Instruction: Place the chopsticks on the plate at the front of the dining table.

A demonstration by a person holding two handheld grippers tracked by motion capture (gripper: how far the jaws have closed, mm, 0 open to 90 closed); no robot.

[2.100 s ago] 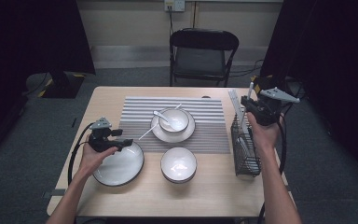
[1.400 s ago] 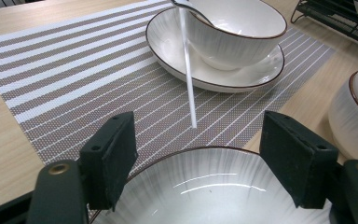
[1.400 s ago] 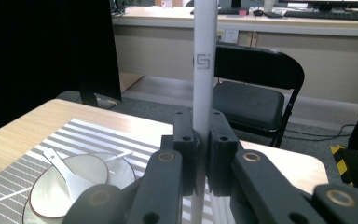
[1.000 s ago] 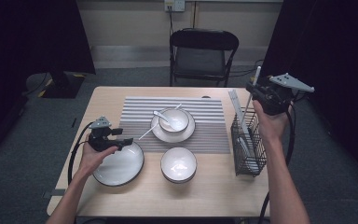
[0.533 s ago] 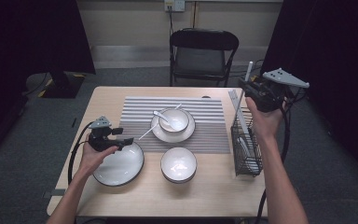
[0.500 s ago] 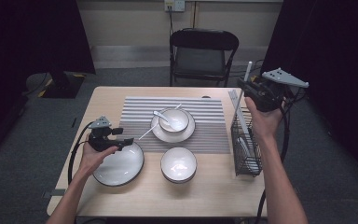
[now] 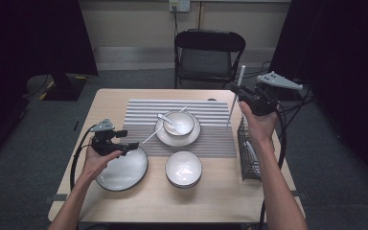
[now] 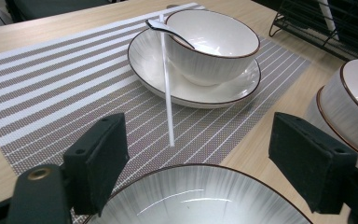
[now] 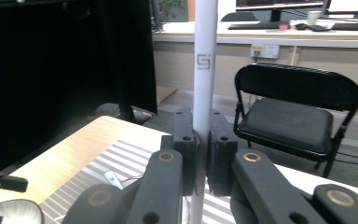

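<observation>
Right gripper view: white plastic chopstick (image 9: 204, 70) runs off the frame at 12 and 6 o'clock, both tips cut off. Left gripper view: grey-glazed dark-rimmed plate (image 8: 200, 198) cropped at 6 o'clock; white stacked bowls (image 8: 354, 100) cropped at 3 o'clock. High view: contents of black wire rack (image 7: 249, 153) too small to identify, partly behind the right forearm.

The table (image 7: 124, 103) is lit evenly from above while the surrounding room is left dark. Soft glare is seen on the plate (image 8: 200, 205). The chair (image 9: 298, 105) behind is slightly blurred; shadows are kept faint.
</observation>
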